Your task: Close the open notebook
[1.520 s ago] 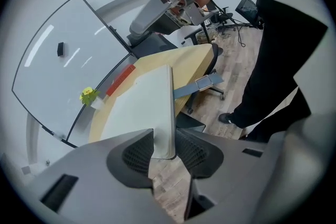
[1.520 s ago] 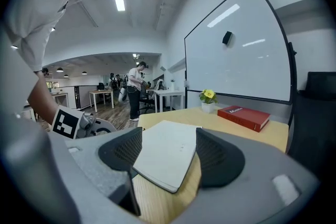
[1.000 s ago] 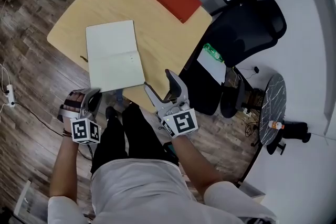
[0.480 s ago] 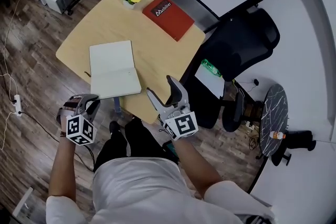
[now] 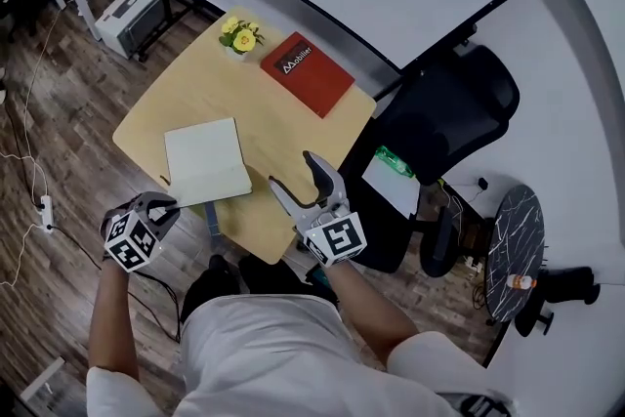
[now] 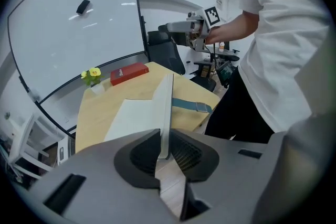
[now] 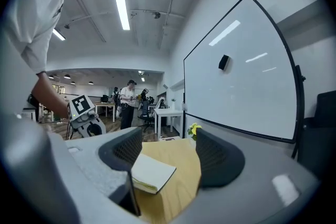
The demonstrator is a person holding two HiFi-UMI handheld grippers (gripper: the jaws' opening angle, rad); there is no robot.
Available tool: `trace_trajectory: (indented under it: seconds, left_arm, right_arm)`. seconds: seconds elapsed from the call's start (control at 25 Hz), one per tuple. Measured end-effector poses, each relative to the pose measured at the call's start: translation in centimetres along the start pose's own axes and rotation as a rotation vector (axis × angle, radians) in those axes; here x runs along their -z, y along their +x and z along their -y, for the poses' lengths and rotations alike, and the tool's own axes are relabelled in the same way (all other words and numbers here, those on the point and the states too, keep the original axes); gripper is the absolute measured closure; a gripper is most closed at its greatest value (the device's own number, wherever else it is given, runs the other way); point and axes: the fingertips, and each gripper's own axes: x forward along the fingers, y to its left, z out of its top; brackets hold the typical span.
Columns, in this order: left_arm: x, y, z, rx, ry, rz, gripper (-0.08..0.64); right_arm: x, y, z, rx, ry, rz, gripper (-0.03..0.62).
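Observation:
The notebook (image 5: 203, 161) lies on the light wooden table (image 5: 283, 127), its white page (image 6: 131, 115) facing up. My left gripper (image 5: 166, 204) is shut on the edge of the near cover (image 6: 166, 105), which stands up on edge between the pads. The notebook (image 7: 152, 173) also shows low in the right gripper view, with the left gripper (image 7: 84, 113) behind it. My right gripper (image 5: 293, 169) hangs open over the table's near right edge, apart from the notebook, with nothing between its fingers.
A red book (image 5: 306, 73) and a small pot of yellow flowers (image 5: 239, 36) sit at the table's far side. A black office chair (image 5: 449, 112) stands right of the table. A blue-grey strap (image 6: 191, 106) lies beside the lifted cover. A whiteboard (image 6: 73, 23) stands behind.
The notebook's near half has come up off the table in my left gripper. Both grippers have risen, and the right one has moved up over the table's near edge.

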Motion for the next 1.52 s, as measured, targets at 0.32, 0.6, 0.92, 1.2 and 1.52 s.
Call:
trace_trajectory:
  seconds: [0.32,0.6,0.92,1.2,1.52]
  left_arm:
    - [-1.3,-0.9,-5.0,-0.002,-0.045,0.04,0.503]
    - [-1.3,-1.1,-8.5,0.071,-0.075,0.102,0.505]
    - [-1.1,0.2,-12.4,0.127,-0.11,0.138,0.503]
    - [-0.9,1.3,-14.7,0.192,-0.16,0.181,0.503]
    - [0.0,2.5,-16.8,0.255,-0.244,0.214,0.502]
  right_arm:
    - [-0.1,3.5,0.8,-0.027,0.001,-0.017,0.269]
    - [0.1,7.5,0.8,0.042,0.035,-0.035,0.268]
    - [0.8,10.6,1.8,0.102,0.041,-0.054,0.268]
    - [1.4,11.9,2.6,0.143,0.068,-0.062,0.27]
    - [1.4,13.0,2.8,0.149,0.002,-0.097,0.27]
